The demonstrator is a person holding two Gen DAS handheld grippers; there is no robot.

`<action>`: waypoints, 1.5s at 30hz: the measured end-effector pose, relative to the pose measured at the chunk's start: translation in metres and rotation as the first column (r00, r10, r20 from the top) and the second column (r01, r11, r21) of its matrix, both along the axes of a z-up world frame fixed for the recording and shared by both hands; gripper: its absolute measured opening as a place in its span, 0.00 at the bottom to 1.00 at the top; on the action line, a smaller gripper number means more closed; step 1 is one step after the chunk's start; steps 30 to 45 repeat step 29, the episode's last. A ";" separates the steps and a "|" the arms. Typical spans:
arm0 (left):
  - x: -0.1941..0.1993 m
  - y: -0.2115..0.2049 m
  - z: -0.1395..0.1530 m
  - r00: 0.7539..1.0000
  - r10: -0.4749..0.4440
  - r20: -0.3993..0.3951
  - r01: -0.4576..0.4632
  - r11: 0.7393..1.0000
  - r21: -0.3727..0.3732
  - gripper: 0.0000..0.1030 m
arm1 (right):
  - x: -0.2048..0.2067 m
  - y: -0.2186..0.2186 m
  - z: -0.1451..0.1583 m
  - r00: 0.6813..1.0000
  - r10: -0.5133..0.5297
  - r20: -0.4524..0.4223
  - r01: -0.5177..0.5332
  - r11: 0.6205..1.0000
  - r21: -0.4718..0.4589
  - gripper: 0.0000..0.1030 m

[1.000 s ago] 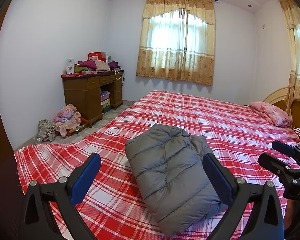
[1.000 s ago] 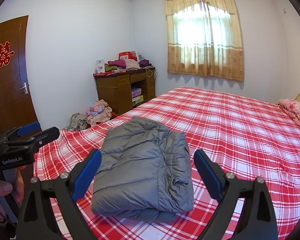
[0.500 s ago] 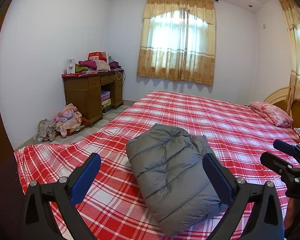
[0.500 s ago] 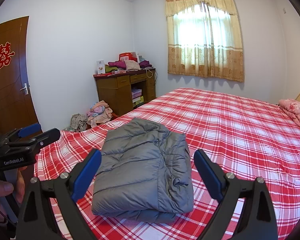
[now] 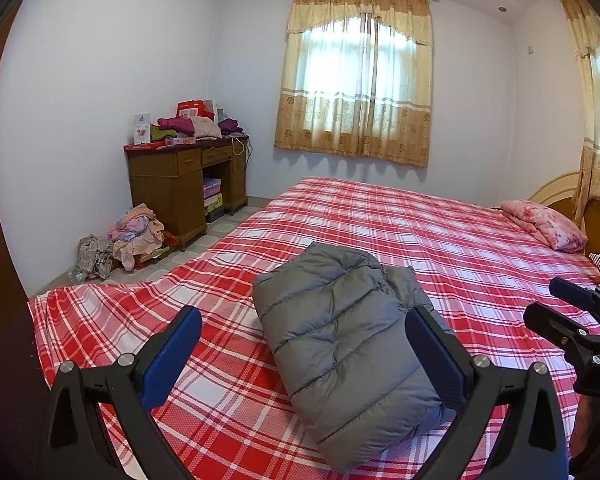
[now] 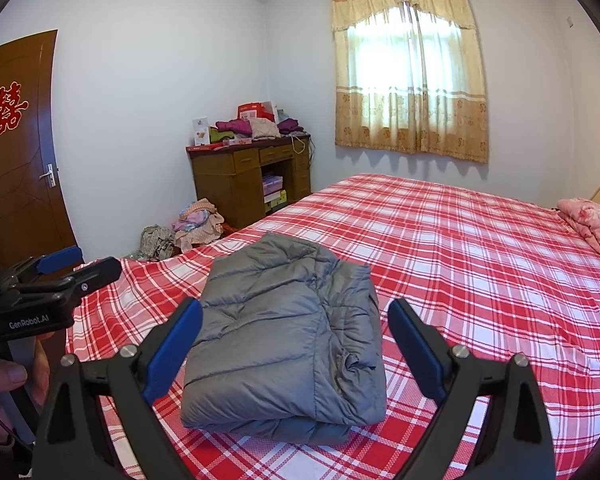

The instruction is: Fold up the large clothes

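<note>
Currently bed (image 5: 380,216) with red plaid sheet carries the folded grey puffer jacket (image 5: 340,332) near its foot corner. Jacket lies ahead of and below both tools, touching neither. Left hand-held gripper (image 5: 300,356) is spread wide, empty, raised above the sheet. Right hand-held gripper (image 6: 296,352) likewise spread, empty, level. Thumb and fingers (image 6: 8,376) wrap the left handle.
</note>
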State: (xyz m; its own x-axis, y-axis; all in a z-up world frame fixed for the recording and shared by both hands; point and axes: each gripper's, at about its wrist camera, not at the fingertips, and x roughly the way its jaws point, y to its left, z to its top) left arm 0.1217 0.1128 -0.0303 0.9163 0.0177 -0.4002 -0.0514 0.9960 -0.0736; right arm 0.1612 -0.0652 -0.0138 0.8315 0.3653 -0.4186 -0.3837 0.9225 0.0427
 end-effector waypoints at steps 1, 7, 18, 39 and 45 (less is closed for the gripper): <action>0.000 0.000 0.000 1.000 0.003 -0.001 -0.003 1.000 0.001 0.99 | 0.000 0.000 0.000 1.000 0.000 0.000 0.000 1.000 0.000 0.93; 0.002 0.002 -0.003 1.000 0.014 -0.011 -0.014 1.000 -0.006 0.99 | 0.000 -0.001 0.000 1.000 -0.002 0.005 0.002 1.000 0.001 0.93; 0.005 -0.001 -0.003 1.000 0.011 -0.021 -0.011 1.000 -0.011 0.99 | 0.000 -0.003 -0.003 1.000 0.002 0.004 -0.002 1.000 -0.004 0.93; -0.001 -0.006 -0.004 1.000 -0.016 0.023 0.016 1.000 0.024 0.99 | -0.003 -0.004 -0.008 1.000 0.001 -0.004 -0.001 1.000 -0.003 0.93; -0.001 -0.006 -0.004 1.000 -0.016 0.023 0.016 1.000 0.024 0.99 | -0.003 -0.004 -0.008 1.000 0.001 -0.004 -0.001 1.000 -0.003 0.93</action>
